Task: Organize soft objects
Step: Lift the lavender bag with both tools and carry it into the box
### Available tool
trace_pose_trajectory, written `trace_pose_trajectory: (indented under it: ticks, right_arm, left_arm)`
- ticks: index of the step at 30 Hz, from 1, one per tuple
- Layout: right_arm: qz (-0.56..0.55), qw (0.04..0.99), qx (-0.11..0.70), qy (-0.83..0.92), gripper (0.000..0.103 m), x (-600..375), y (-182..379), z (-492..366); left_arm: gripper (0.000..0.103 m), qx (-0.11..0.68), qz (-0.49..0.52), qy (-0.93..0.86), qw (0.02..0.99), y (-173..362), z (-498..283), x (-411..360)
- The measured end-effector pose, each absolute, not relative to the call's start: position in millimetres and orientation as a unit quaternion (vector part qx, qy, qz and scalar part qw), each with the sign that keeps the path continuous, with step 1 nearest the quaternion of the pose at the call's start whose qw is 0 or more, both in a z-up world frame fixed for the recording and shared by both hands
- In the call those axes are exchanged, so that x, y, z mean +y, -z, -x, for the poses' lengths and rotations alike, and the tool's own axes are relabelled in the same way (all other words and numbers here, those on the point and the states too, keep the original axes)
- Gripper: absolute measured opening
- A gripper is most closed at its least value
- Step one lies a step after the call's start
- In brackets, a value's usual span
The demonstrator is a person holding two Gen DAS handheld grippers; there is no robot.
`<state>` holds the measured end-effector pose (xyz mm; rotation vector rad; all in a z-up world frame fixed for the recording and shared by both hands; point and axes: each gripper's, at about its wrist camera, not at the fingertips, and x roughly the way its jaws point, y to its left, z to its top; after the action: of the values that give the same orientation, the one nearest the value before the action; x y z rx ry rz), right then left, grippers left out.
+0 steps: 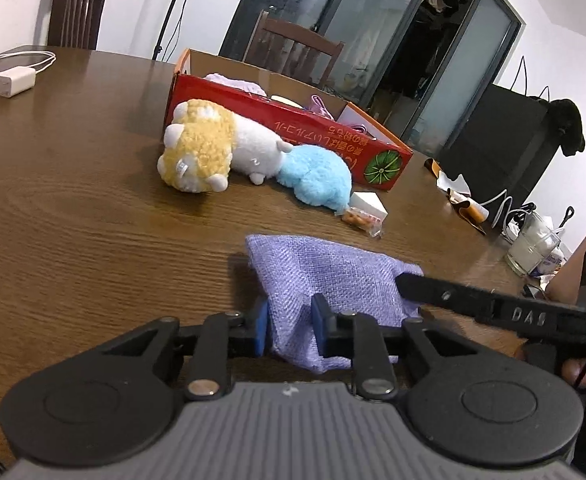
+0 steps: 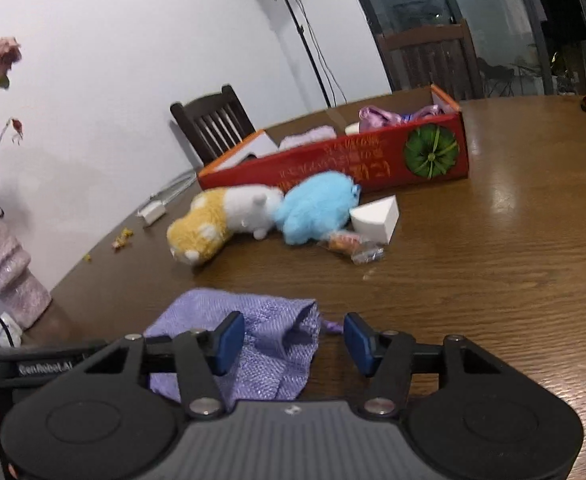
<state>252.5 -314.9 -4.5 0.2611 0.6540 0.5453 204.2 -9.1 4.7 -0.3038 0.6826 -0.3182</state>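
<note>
A purple woven pouch (image 1: 325, 276) lies on the brown table. My left gripper (image 1: 291, 326) is shut on its near edge. My right gripper (image 2: 293, 342) is open, its jaws wide apart, with the pouch's open mouth (image 2: 293, 332) between them; one of its fingers (image 1: 453, 294) reaches in from the right, touching the pouch. Further back lie a yellow-and-white plush (image 1: 209, 148) (image 2: 221, 220) and a blue plush (image 1: 317, 176) (image 2: 313, 206), against a red cardboard box (image 1: 285, 128) (image 2: 353, 164) that holds purple soft items.
A white wedge-shaped block (image 2: 377, 216) and a wrapped snack (image 2: 349, 246) lie by the blue plush. A charger with cable (image 1: 13, 80) lies far left. A vase (image 2: 5, 268) stands at the left edge. A glass jar (image 1: 533, 248) and wrappers sit at the right. Chairs surround the table.
</note>
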Motion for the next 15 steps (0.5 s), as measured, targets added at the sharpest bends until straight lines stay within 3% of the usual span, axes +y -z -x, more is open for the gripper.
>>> trace_pose_trajectory:
  ticks: [1,3,4,5,6,9,15]
  right_arm:
    - [-0.124,0.902,0.315,-0.270,0.051,-312,6,-253]
    - [-0.127,0.898,0.310,-0.286,0.029,-309,6,-253]
    - [-0.126,0.898,0.307,-0.289,0.025,-308,6,-255]
    - [-0.121,0.899,0.306,-0.289,0.012,-306,5,-256]
    - [-0.114,0.898,0.307,-0.294,0.007,-304,4,-258]
    - [-0.128,0.893,0.301,-0.309,0.005,-303,-6,-267]
    - [-0.099,0.918,0.207,-0.323,0.005,-289,-79,-315]
  left_arm:
    - [0.021,0.333,0.148,0.151,0.919,-4,-206,-10]
    - [0.018,0.331,0.152,0.149,0.919,-4,-209,-9]
    - [0.014,0.328,0.153,0.151,0.920,-5,-211,-8]
    - [0.013,0.323,0.154,0.155,0.921,-8,-212,-7]
    - [0.012,0.317,0.156,0.162,0.921,-11,-213,-7]
    - [0.012,0.288,0.174,0.190,0.922,-29,-224,-2]
    - [0.012,0.173,0.127,0.205,0.955,-100,-286,6]
